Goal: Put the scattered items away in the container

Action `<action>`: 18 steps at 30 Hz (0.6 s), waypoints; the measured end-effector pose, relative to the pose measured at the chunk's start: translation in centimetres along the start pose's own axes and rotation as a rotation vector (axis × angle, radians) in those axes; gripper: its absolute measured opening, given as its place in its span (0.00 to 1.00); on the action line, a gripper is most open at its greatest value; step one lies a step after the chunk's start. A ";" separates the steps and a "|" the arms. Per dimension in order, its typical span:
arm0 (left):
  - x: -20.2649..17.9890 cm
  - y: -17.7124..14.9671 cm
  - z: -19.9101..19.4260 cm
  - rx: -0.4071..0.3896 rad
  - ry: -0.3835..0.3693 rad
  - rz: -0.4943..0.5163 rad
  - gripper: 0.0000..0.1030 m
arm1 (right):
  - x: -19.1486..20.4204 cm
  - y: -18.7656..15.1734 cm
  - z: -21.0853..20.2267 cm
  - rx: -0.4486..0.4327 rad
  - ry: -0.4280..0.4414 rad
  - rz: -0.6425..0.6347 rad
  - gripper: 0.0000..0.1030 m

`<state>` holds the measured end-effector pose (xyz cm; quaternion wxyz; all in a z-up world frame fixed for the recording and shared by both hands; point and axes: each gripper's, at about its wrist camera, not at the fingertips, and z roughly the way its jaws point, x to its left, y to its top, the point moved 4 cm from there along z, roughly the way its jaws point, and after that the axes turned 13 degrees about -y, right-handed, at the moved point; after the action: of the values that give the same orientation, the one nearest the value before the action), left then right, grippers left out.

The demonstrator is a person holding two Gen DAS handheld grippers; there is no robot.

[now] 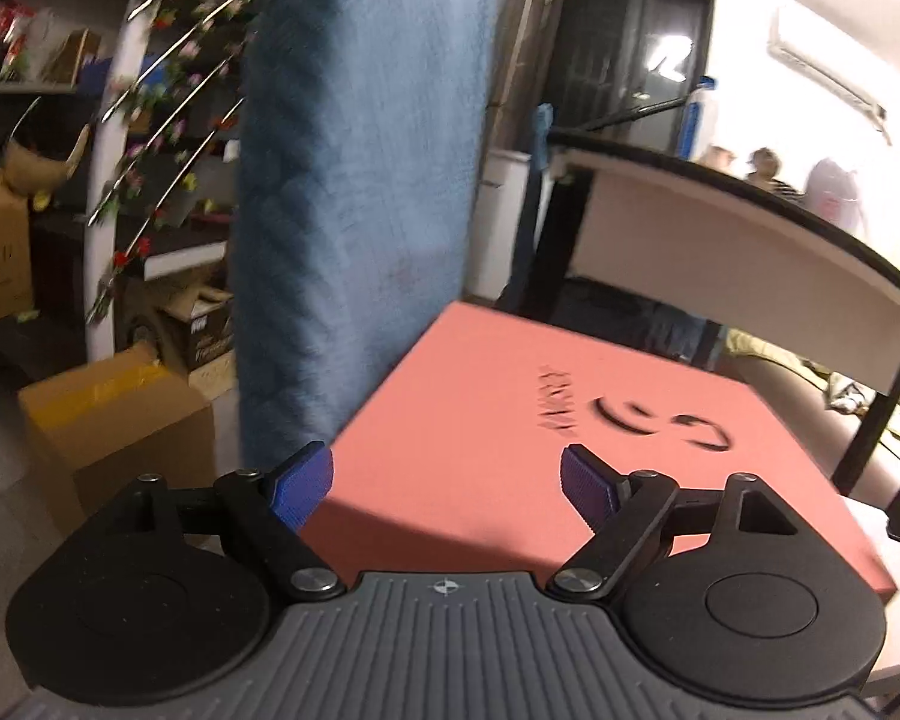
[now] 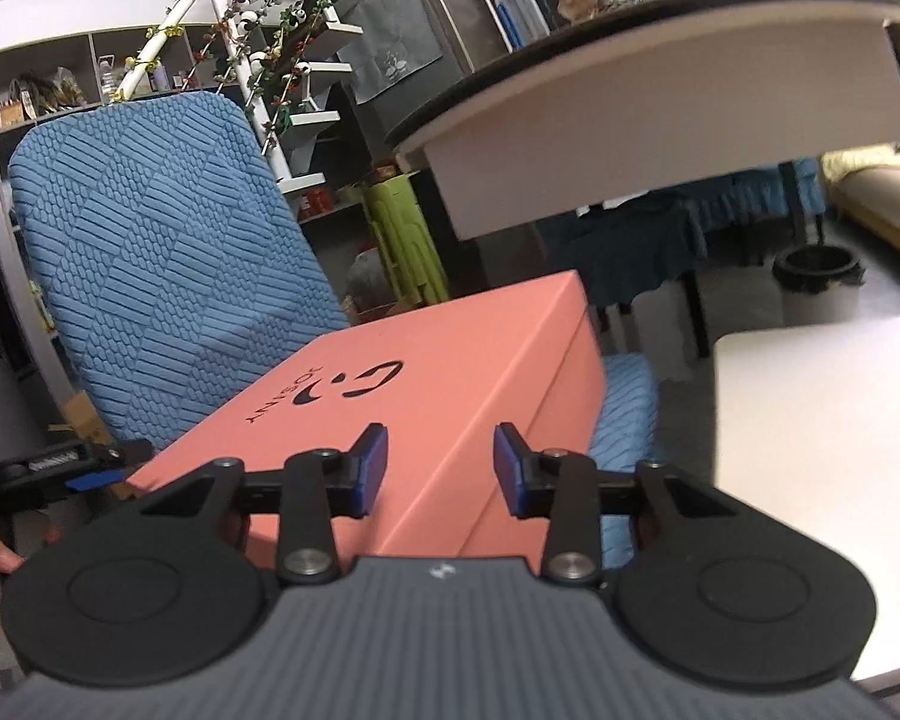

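Observation:
A closed salmon-pink box (image 1: 540, 438) with a dark logo on its lid lies on the seat of a blue padded chair (image 2: 150, 264). My left gripper (image 1: 447, 483) hovers open just above the box's near corner, nothing between its blue pads. In the right wrist view the same box (image 2: 450, 372) sits ahead, and my right gripper (image 2: 441, 468) stands open over its near edge, empty. The left gripper's tip (image 2: 84, 468) shows at the box's left corner. No loose items are visible.
A white table (image 2: 822, 450) lies to the right of the chair. A dark-edged curved tabletop (image 1: 750, 240) stands behind the box. Cardboard boxes (image 1: 120, 426) sit on the floor at left, before shelves with flower garlands. A black bin (image 2: 819, 276) stands far right. People are in the background.

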<state>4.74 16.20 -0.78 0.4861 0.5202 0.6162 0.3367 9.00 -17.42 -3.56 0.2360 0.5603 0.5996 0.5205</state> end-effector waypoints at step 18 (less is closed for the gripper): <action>-13.9 -1.4 -1.8 -0.038 -0.158 0.196 0.96 | -3.2 0.4 -5.1 -0.060 -0.157 -0.052 0.40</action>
<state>2.40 2.62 1.93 0.5075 0.5936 0.5158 0.3522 5.57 -22.23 -2.38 0.3124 0.5765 0.5777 0.4862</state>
